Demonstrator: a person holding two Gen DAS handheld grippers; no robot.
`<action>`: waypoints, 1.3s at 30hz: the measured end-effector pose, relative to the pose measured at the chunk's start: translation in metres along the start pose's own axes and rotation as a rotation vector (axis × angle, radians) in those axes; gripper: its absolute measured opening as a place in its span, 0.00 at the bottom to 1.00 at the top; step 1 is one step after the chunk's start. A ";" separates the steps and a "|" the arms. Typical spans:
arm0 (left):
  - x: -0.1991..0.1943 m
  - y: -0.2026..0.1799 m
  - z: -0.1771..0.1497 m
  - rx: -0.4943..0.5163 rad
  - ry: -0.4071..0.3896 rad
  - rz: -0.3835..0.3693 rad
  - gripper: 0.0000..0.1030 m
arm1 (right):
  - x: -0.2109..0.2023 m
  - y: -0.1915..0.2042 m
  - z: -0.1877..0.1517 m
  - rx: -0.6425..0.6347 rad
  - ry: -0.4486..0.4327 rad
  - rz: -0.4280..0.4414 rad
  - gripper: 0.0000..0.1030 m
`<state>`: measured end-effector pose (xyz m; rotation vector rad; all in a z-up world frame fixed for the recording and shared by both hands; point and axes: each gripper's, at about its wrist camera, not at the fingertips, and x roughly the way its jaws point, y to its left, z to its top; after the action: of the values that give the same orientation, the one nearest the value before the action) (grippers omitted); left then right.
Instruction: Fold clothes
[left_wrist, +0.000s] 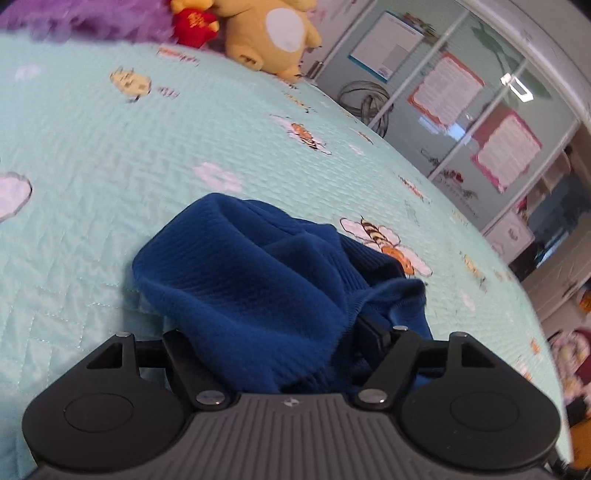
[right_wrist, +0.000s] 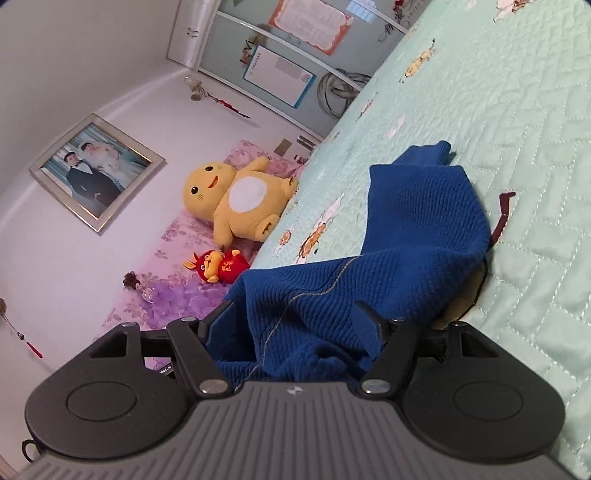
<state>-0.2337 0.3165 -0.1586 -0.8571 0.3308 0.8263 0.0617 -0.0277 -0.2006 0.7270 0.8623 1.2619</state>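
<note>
A dark blue knitted garment (left_wrist: 251, 280) lies bunched on the mint quilted bedspread (left_wrist: 110, 147) with its bee print. In the left wrist view it is heaped right in front of my left gripper (left_wrist: 266, 325). The jaws stand wide, and the cloth sags loosely between them and hides the fingertips. In the right wrist view the same blue garment (right_wrist: 417, 221) drapes from the bedspread (right_wrist: 517, 110) over my right gripper (right_wrist: 295, 314). Its jaws also stand wide apart. Slack fabric lies between both black fingers (right_wrist: 369, 325) without being pinched.
A yellow plush toy (right_wrist: 236, 199) and a small red plush (right_wrist: 221, 264) sit on purple floral bedding (right_wrist: 177, 295) at the head of the bed. A framed photo (right_wrist: 96, 170) hangs above. Glass wardrobe doors (left_wrist: 461, 110) with posters stand past the bed's far edge.
</note>
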 end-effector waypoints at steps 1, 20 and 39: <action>0.001 0.002 0.001 -0.014 -0.001 -0.011 0.72 | -0.001 -0.004 0.000 0.023 -0.010 0.010 0.68; -0.004 0.017 0.016 0.034 0.025 -0.257 0.75 | 0.018 0.106 -0.011 -0.153 -0.149 -0.315 0.74; 0.012 0.051 0.039 -0.127 0.069 -0.208 0.75 | 0.299 0.181 -0.053 -1.012 0.668 -0.496 0.73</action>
<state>-0.2669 0.3716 -0.1680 -1.0215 0.2463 0.6297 -0.0480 0.2975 -0.1162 -0.7123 0.7166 1.2745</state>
